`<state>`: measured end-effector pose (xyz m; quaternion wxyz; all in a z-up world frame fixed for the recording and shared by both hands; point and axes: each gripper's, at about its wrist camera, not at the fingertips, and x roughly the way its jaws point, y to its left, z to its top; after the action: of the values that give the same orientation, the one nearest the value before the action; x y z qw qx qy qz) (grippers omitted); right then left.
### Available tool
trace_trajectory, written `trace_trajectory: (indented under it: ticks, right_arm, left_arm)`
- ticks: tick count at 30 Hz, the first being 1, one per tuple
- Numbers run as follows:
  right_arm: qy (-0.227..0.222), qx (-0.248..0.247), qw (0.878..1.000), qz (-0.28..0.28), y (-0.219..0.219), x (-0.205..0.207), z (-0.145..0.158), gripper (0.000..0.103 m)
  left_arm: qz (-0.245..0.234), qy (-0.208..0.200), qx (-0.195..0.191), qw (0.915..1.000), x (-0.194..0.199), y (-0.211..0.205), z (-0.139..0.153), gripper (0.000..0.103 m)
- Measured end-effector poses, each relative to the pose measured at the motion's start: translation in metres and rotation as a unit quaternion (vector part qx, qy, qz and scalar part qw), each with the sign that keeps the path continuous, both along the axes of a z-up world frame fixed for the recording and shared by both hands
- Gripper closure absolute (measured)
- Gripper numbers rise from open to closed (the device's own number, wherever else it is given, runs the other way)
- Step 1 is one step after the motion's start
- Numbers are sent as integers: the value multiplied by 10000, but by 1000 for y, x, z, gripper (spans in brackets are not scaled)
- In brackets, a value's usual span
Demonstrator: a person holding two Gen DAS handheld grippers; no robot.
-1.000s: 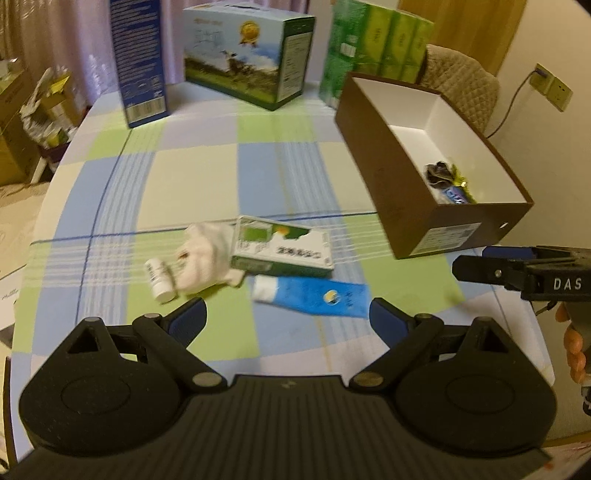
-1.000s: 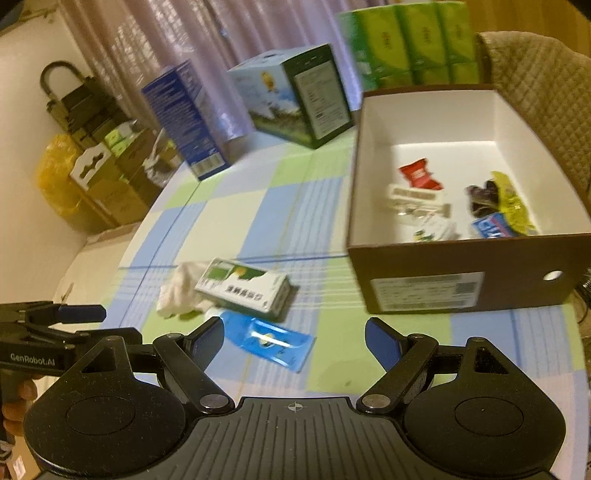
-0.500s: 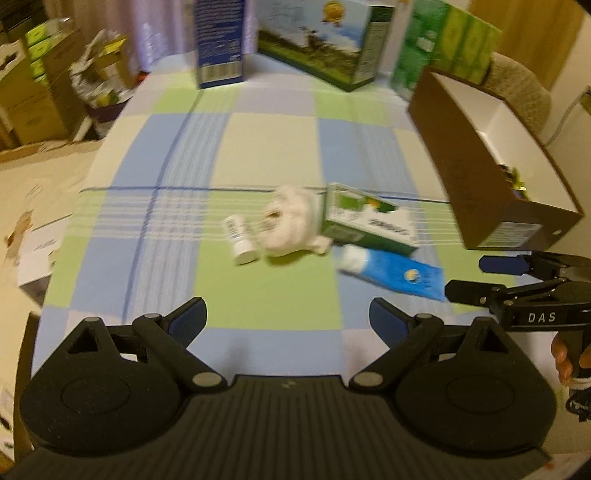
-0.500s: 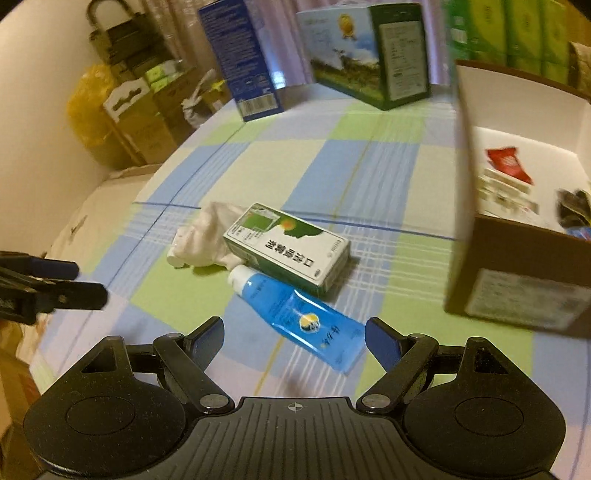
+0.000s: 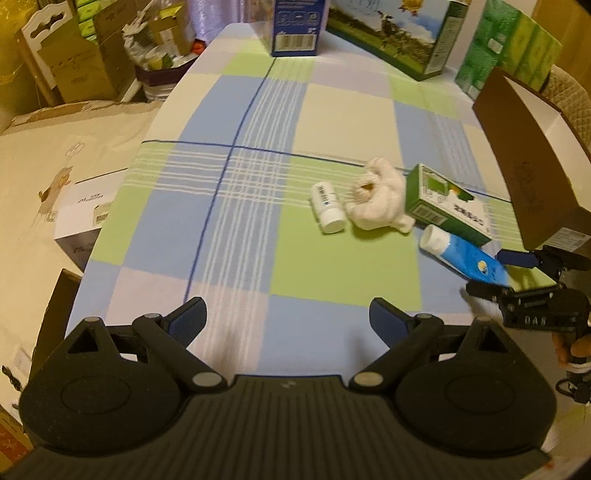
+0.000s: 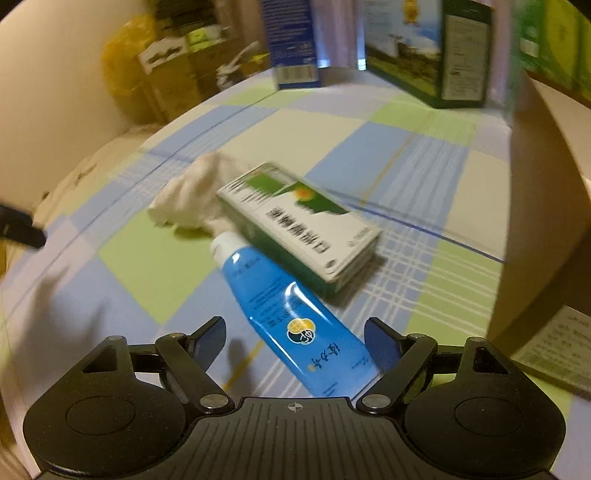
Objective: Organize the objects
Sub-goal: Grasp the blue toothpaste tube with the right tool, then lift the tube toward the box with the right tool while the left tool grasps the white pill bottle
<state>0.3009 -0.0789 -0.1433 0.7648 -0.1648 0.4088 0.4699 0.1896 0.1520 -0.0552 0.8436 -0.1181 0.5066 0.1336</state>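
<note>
A blue tube with a white cap (image 6: 280, 295) lies on the checked tablecloth, its flat tail between the open fingers of my right gripper (image 6: 295, 332). The fingers are not touching it. Behind the tube lies a green and white carton (image 6: 303, 229), and a crumpled white cloth (image 6: 188, 192) sits to its left. In the left wrist view, a small white bottle (image 5: 327, 208) lies left of the cloth (image 5: 376, 199), carton (image 5: 447, 206) and tube (image 5: 465, 258). My left gripper (image 5: 288, 321) hangs open over bare tablecloth, well short of them. The right gripper (image 5: 498, 273) shows at the tube's tail.
An open brown box (image 5: 524, 147) stands at the right, close to the carton. A blue carton (image 5: 295, 26), a large printed box (image 5: 391, 33) and green packs (image 5: 509, 48) line the far edge. Cardboard boxes (image 5: 74, 66) crowd the floor beyond the table's left edge.
My right gripper has moved down and forward until the blue tube's tail lies between its fingers. The left gripper has swung left, so the objects now sit to its right.
</note>
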Motion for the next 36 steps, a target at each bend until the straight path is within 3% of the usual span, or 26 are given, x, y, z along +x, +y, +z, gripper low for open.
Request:
trace_trajectory:
  ticks: [8,16,25,27,36]
  right_arm:
    - [-55,-212,9964,820,15,-35,1,37]
    - [-185,-185,9978,603,41,-30,1,39]
    - [-458,-313,9978,358,67,-30,-2,57]
    - [-465,-296,9978,367,69,-32,-2,66]
    - [-333,-346,9985,250,65,-37,2,68]
  left_arm:
    - [11,73,-15,10000,9,8,-8,10]
    - [-14,127,-35,9999,16,8,-16,10]
    - [119,171,21,9998,24,16,-26,10]
    - [104,175,13,9998,26,16,-28,10]
    - [-118,198,-11,9997,36,12,-37,10]
